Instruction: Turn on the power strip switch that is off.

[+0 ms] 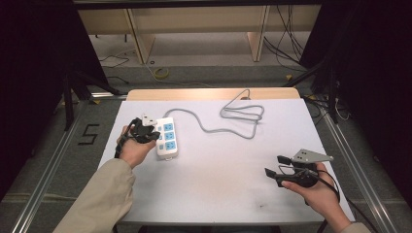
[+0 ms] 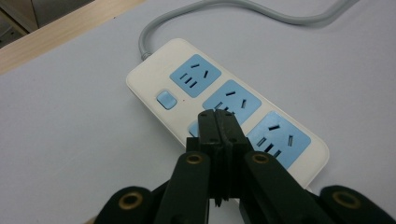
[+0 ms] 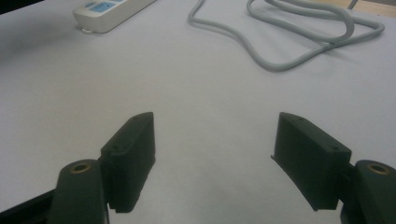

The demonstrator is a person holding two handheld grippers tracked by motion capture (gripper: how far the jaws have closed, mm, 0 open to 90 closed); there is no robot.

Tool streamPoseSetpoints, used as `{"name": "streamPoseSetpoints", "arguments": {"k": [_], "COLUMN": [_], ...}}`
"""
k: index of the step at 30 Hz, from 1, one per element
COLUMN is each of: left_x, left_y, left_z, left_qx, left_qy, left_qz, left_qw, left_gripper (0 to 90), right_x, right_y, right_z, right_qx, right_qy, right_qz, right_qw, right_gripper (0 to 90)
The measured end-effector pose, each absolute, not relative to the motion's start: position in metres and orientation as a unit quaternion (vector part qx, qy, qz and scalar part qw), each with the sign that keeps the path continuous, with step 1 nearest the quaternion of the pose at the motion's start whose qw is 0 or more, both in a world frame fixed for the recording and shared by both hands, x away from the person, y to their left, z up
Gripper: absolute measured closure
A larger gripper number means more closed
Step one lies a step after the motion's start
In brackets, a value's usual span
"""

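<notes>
A matte pale-grey bench (image 1: 218,160) with a wooden far edge carries a glossy white, round-cornered power strip (image 1: 166,138) with three blue socket faces, lying at the left. Its smooth grey cord (image 1: 233,116) loops toward the far edge. The left claw (image 2: 218,122), black hard plastic, hangs over the strip with jaws pressed together on nothing; the right claw (image 3: 212,158) stands wide apart over bare bench.

Soft even light, dark edges, slight blur.
</notes>
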State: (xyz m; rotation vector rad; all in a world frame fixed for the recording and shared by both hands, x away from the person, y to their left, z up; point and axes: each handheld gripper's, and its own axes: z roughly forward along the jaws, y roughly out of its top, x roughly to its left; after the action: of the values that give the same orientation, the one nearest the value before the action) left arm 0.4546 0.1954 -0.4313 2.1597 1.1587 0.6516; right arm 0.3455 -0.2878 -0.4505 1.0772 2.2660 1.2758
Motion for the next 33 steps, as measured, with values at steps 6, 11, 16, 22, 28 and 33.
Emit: {"name": "streamPoseSetpoints", "arguments": {"k": [6,11,16,22,28,33], "left_x": [0.459,0.464,0.47,0.476,0.481,0.485], "left_y": [0.195,0.193,0.189,0.188,0.185,0.184], "left_z": [-0.432,-0.433,-0.434,-0.432,-0.43,-0.428], "left_qx": [0.819,0.822,0.827,0.83,0.833,0.834], "left_qy": [0.437,0.44,0.438,0.439,0.44,0.444], "left_qz": [0.239,0.232,0.225,0.22,0.217,0.215], "left_qw": [0.286,0.278,0.271,0.265,0.255,0.247], "left_gripper": [90.0,90.0,90.0,90.0,90.0,90.0], "right_x": [0.345,0.345,0.346,0.346,0.346,0.346], "right_y": [-0.288,-0.288,-0.288,-0.289,-0.289,-0.289], "right_z": [-0.45,-0.451,-0.451,-0.451,-0.451,-0.451], "right_qx": [0.378,0.377,0.377,0.377,0.377,0.377], "right_qy": [0.794,0.795,0.795,0.794,0.795,0.795], "right_qz": [0.447,0.446,0.447,0.447,0.447,0.447], "right_qw": [0.163,0.162,0.162,0.163,0.162,0.163], "right_gripper": [29.6,29.6,29.5,29.6,29.5,29.6]}}
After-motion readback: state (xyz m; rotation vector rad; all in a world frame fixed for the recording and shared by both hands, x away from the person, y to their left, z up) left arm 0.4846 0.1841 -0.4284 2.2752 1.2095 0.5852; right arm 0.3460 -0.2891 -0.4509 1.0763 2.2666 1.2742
